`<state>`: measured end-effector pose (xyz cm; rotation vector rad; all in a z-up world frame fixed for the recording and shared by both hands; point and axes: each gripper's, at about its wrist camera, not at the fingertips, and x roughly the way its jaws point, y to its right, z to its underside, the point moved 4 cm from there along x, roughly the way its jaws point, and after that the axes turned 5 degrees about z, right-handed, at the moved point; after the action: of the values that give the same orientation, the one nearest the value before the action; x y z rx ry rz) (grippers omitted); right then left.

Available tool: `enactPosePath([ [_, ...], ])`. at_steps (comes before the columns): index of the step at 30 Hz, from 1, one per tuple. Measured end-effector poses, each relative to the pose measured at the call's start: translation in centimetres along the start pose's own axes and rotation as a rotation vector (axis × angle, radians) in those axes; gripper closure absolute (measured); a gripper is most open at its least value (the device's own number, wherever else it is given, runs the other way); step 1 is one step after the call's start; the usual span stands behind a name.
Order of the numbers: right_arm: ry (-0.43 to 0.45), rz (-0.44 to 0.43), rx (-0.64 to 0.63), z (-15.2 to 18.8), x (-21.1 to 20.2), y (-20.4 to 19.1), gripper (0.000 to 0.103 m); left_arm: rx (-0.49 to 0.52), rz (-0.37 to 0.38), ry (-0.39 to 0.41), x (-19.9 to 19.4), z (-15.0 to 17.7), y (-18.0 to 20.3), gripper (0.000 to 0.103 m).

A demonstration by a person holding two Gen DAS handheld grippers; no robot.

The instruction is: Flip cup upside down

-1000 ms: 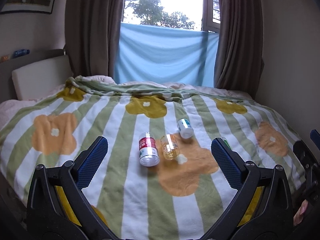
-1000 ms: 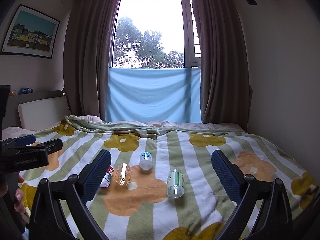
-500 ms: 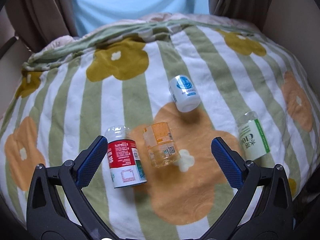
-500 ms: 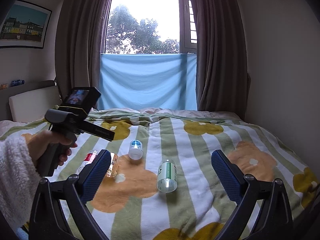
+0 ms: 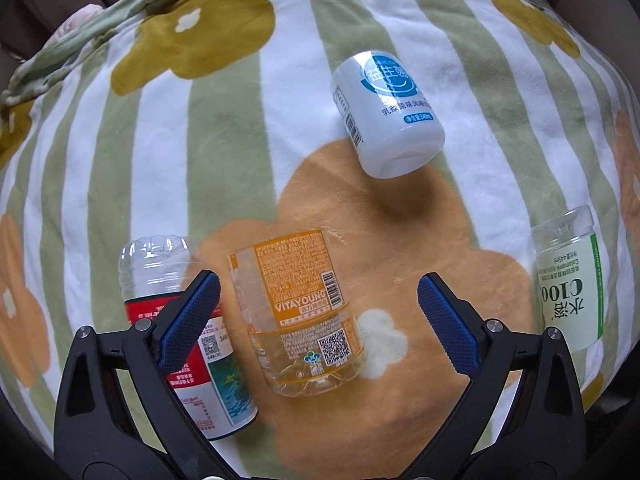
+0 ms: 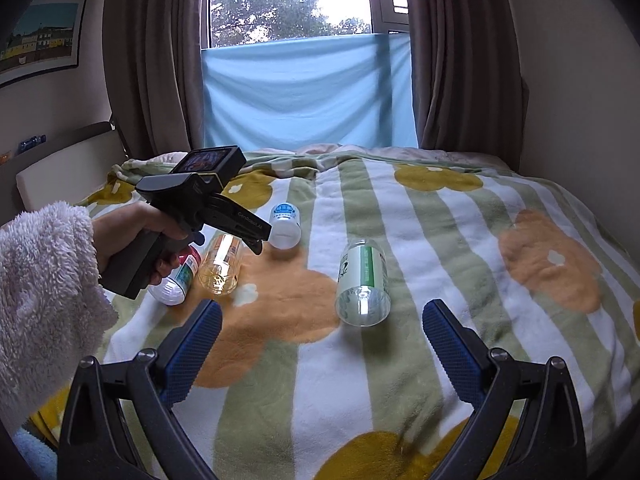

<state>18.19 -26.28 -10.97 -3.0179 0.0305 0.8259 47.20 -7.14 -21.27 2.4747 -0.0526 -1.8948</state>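
Several cut-bottle cups lie on their sides on the striped flower blanket point(image 5: 168, 128). A clear cup with an orange label point(image 5: 298, 312) lies between the fingers of my open left gripper point(image 5: 318, 322), which hovers just above it. A red-label cup point(image 5: 188, 332) lies by the left finger. A white cup with a blue label point(image 5: 386, 114) lies farther off, and a green-label cup point(image 5: 570, 280) lies at the right. My right gripper point(image 6: 322, 354) is open and empty, with the green-label cup point(image 6: 363, 282) ahead of it. The left gripper also shows in the right wrist view point(image 6: 252, 240).
The bed fills both views. A headboard with a white cushion point(image 6: 60, 168) stands at the left. A window with brown curtains point(image 6: 156, 60) and a blue cloth point(image 6: 308, 92) is behind the bed. A wall point(image 6: 580, 80) is close on the right.
My left gripper has moved forward and down over the cups, until the orange-label cup lies between its fingers. My right gripper has barely moved.
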Motion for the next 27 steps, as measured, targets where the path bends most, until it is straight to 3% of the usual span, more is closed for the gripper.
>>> enactPosePath([
  [4, -0.019, -0.011, -0.003, 0.5, 0.5, -0.2, 0.003, 0.01, -0.037, -0.035, 1.5, -0.1, -0.1, 0.014],
  [7, -0.03, -0.016, 0.0, 0.6, 1.1, -0.1, 0.003, 0.012, -0.049, -0.046, 2.0, -0.3, -0.4, 0.036],
  [10, -0.039, -0.016, 0.003, 0.7, 1.4, 0.0, 0.003, -0.003, -0.028, -0.054, 2.2, -0.1, -0.7, 0.047],
  [18, -0.049, -0.019, 0.007, 0.7, 1.3, 0.0, 0.003, 0.015, 0.039, -0.049, 1.0, 2.0, 0.0, 0.047],
  [27, -0.041, -0.027, -0.007, 0.9, -0.6, -0.6, 0.003, 0.145, 0.089, -0.024, -3.5, 8.3, 4.0, 0.047],
])
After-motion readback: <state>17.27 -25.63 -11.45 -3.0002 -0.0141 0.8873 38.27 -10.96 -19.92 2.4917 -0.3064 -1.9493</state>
